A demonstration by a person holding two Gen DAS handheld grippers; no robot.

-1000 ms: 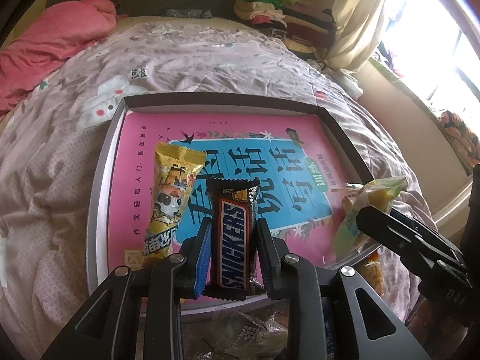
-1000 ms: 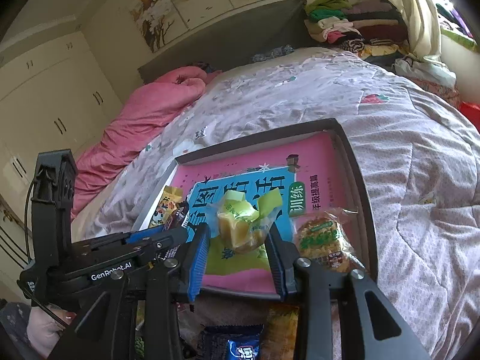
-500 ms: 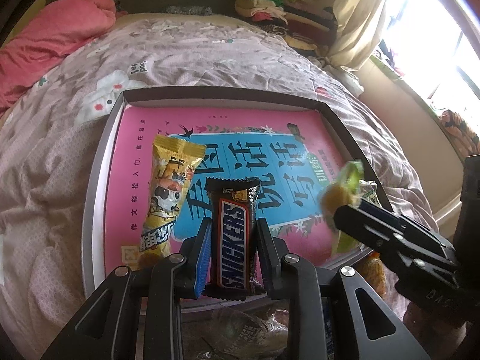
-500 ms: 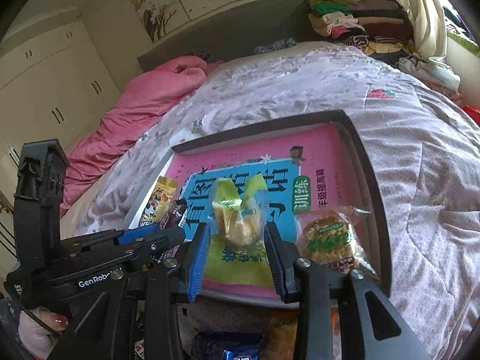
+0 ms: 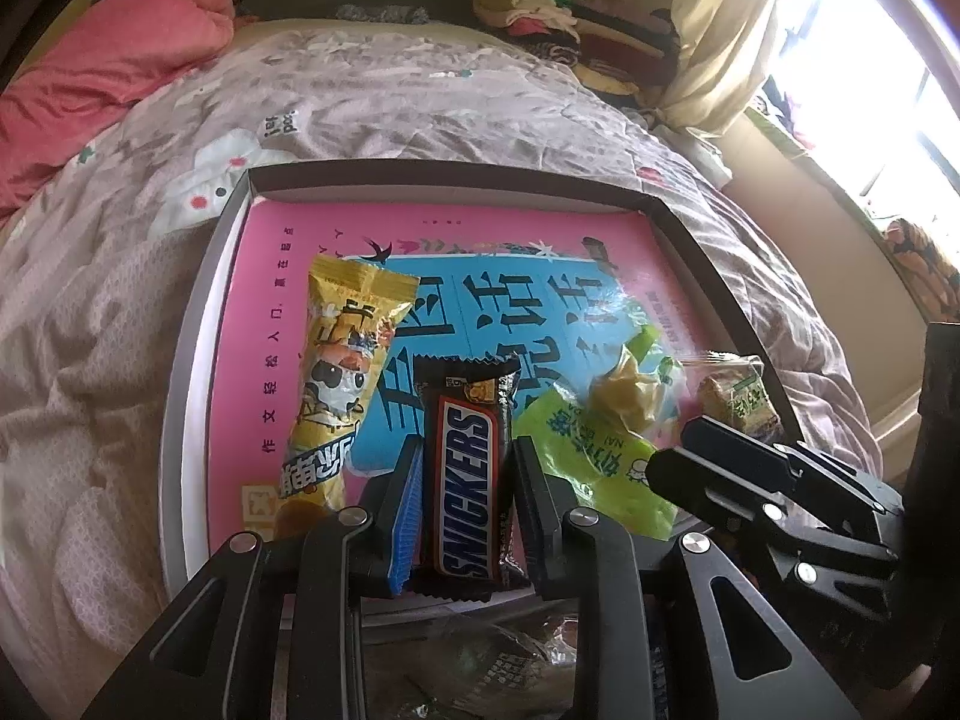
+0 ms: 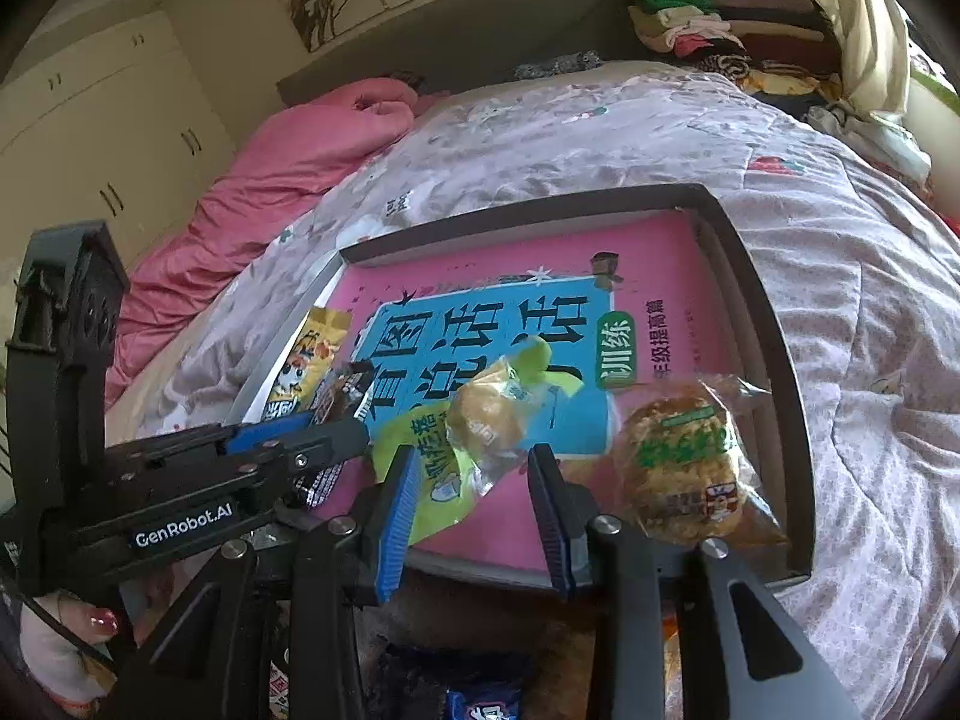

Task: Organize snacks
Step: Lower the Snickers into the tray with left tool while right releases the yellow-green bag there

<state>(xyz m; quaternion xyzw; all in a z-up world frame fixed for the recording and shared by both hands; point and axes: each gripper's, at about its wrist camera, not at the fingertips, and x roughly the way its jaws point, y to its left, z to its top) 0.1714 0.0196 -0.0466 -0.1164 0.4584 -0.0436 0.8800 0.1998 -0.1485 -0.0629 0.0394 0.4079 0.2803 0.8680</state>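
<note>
My left gripper (image 5: 462, 480) clamps the brown Snickers bar (image 5: 467, 471) over the grey tray's (image 5: 180, 372) near edge; my right gripper (image 6: 471, 501) pinches the green-wrapped pastry packet (image 6: 444, 468) just beside it, above the tray's pink book
</note>
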